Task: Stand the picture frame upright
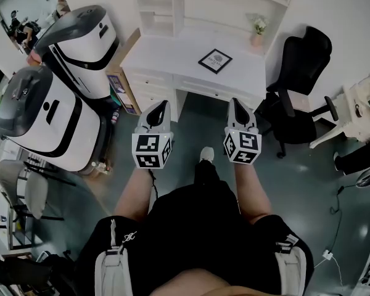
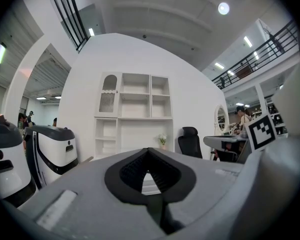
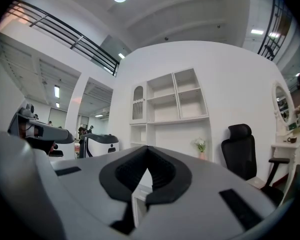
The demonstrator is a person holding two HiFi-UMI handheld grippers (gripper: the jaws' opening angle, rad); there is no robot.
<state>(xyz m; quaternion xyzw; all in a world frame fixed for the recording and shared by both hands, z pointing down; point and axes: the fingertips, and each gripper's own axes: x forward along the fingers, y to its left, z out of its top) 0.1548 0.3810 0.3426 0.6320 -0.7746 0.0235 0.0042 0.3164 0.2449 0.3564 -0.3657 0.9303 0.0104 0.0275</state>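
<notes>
A black picture frame [image 1: 215,60] lies flat on the white desk [image 1: 172,54], right of its middle, in the head view. My left gripper [image 1: 161,107] and right gripper [image 1: 237,105] hang side by side in front of the desk, over the floor, well short of the frame. Both are shut with nothing between their jaws. In the left gripper view the left gripper [image 2: 148,153] points at the desk and the white shelf unit [image 2: 135,115]. The right gripper [image 3: 147,151] faces the same shelf unit [image 3: 171,115]. The frame is hidden in both gripper views.
A small flower pot [image 1: 258,32] stands at the desk's back right. A black office chair [image 1: 299,82] sits right of the desk. Two large white and black machines [image 1: 46,119] stand at the left. A cardboard box [image 1: 124,79] leans beside the desk's left end.
</notes>
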